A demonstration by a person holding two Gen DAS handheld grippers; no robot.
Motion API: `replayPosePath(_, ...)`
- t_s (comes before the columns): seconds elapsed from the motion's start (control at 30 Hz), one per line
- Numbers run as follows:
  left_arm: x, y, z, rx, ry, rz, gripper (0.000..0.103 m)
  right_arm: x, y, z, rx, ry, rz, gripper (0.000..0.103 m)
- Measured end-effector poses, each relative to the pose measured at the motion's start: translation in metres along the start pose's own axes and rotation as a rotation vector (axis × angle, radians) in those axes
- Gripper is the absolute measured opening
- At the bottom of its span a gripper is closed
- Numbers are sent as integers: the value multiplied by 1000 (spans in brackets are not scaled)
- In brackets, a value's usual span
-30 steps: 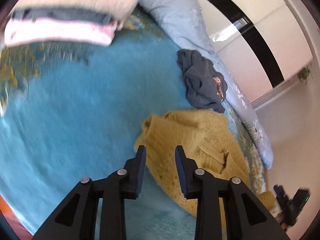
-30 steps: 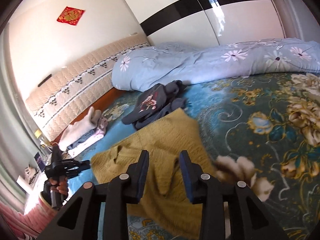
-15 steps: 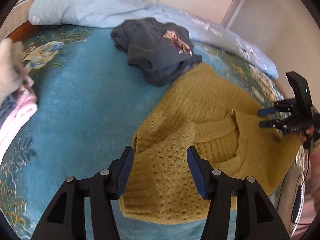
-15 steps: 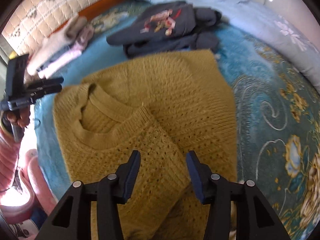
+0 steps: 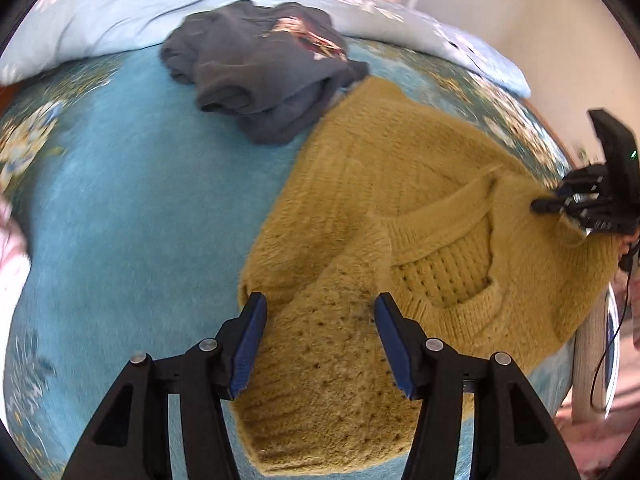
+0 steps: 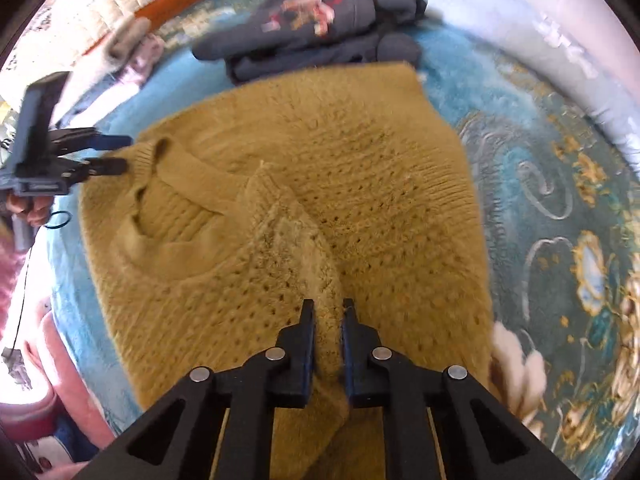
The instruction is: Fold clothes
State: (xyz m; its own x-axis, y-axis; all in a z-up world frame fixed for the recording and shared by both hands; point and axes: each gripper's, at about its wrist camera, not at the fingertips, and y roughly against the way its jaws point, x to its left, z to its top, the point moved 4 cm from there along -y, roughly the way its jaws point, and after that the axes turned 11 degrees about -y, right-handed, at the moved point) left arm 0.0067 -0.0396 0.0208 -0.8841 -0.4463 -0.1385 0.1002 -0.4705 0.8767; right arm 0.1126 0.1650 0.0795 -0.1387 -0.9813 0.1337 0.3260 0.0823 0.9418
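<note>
A mustard-yellow knit sweater [image 5: 400,184] lies spread on the blue bedspread, neck opening facing me, one sleeve folded across its front [image 6: 280,216]. My left gripper [image 5: 318,312] is open, its jaws straddling the sweater's near shoulder and sleeve. In the right wrist view it shows at the sweater's far left edge [image 6: 108,154]. My right gripper [image 6: 328,312] is shut on a raised ridge of the sweater's sleeve [image 6: 324,280]. In the left wrist view it shows at the sweater's right edge [image 5: 560,200].
A crumpled dark grey garment with a red print [image 5: 264,72] [image 6: 316,20] lies just beyond the sweater. A pale blue floral duvet [image 5: 100,12] runs along the far side. Folded pink and white clothes [image 6: 132,52] sit near the headboard. The bed edge is at the right [image 5: 592,340].
Both grippers have come down closer to the sweater. My right gripper, open before, has closed on a fold of the sleeve. My left gripper has stayed open.
</note>
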Motion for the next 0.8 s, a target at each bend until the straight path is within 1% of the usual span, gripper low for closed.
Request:
replayPosePath(0.07, -2, -5, 3, 20, -31, -25, 57, -10, 18, -10, -48, -42, -8, 12)
replayPosePath(0.1, -3, -7, 4, 23, -34, -43, 57, -11, 22, -17, -57, -49, -17, 12)
replayPosePath(0.23, -4, -16, 10, 35, -46, -115, 57, -10, 29, -41, -61, -50, -49, 12)
replayPosePath(0.3, 2, -14, 14, -4, 4, -175, 58, -5, 33, -52, -63, -53, -48, 12)
replayPosePath(0.37, 11, -14, 18, -30, 64, -181, 58, -5, 32, -56, -72, -63, -39, 12)
replayPosePath(0.43, 12, -17, 23, -26, 77, -166, 58, -9, 30, -57, -71, -76, -34, 12)
replayPosePath(0.47, 8, -21, 25, -12, 62, -163, 58, -10, 28, -56, -70, -82, -33, 12)
replayPosePath(0.53, -6, -31, 26, 37, -4, -127, 58, -10, 23, -51, -69, -85, -34, 12)
replayPosePath(0.6, -13, -32, 26, 40, -40, -85, 58, -9, 19, -49, -68, -86, -39, 12)
replayPosePath(0.63, -16, -32, 27, 40, -57, -64, 57, -9, 17, -49, -68, -85, -44, 12)
replayPosePath(0.67, -18, -31, 26, 36, -47, -63, 52, -9, 16, -49, -67, -87, -47, 12)
replayPosePath(0.73, -22, -27, 24, 25, -39, -51, 34, -10, 15, -48, -68, -102, -55, 12)
replayPosePath(0.8, -27, -20, 23, 11, -41, -26, 25, -9, 17, -47, -77, -117, -63, 12)
